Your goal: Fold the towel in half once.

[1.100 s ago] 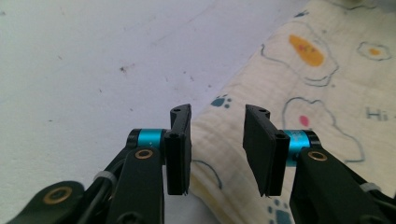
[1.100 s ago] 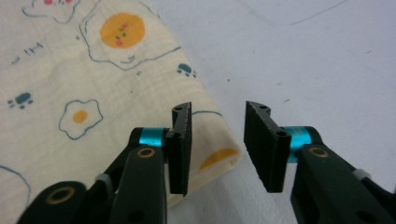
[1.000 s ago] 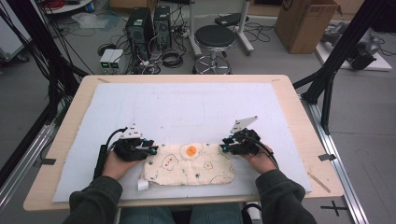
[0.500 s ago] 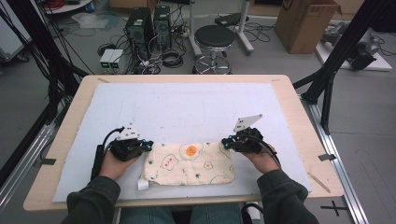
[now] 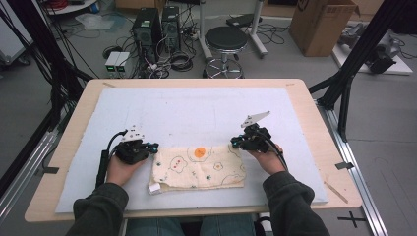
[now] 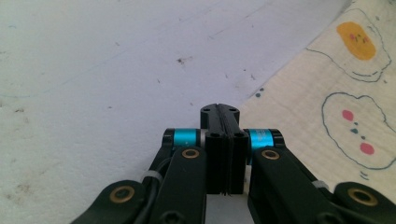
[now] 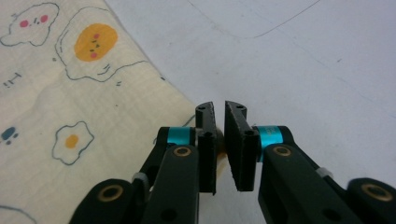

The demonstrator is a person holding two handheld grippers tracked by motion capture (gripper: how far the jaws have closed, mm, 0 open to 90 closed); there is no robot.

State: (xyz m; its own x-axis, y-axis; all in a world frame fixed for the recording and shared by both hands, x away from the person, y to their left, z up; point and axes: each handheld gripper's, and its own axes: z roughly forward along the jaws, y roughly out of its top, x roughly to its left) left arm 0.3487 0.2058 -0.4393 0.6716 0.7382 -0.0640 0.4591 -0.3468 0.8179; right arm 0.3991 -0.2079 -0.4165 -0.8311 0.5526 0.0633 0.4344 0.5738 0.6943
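A cream cloth [image 5: 199, 167] printed with fried eggs lies flat on the white mat [image 5: 196, 108] near the front edge. My left gripper [image 5: 150, 147] sits at the cloth's far left corner. In the left gripper view its jaws [image 6: 219, 109] are pressed together where the cloth's [image 6: 336, 93] edge runs into the tips. My right gripper [image 5: 236, 142] is at the far right corner. In the right gripper view its jaws [image 7: 218, 107] have just been opening and stand a narrow gap apart, with the corner of the cloth [image 7: 70, 116] showing between them.
The mat covers most of the wooden table [image 5: 314, 123], with bare mat beyond the cloth. On the floor behind the table stand a black stool [image 5: 226, 39], computer towers [image 5: 157, 24] with cables, and a cardboard box [image 5: 319, 24]. Black frame posts flank both sides.
The right gripper has shifted slightly left toward the cloth's corner. The left hand has stayed almost in place, and the cloth lies as before.
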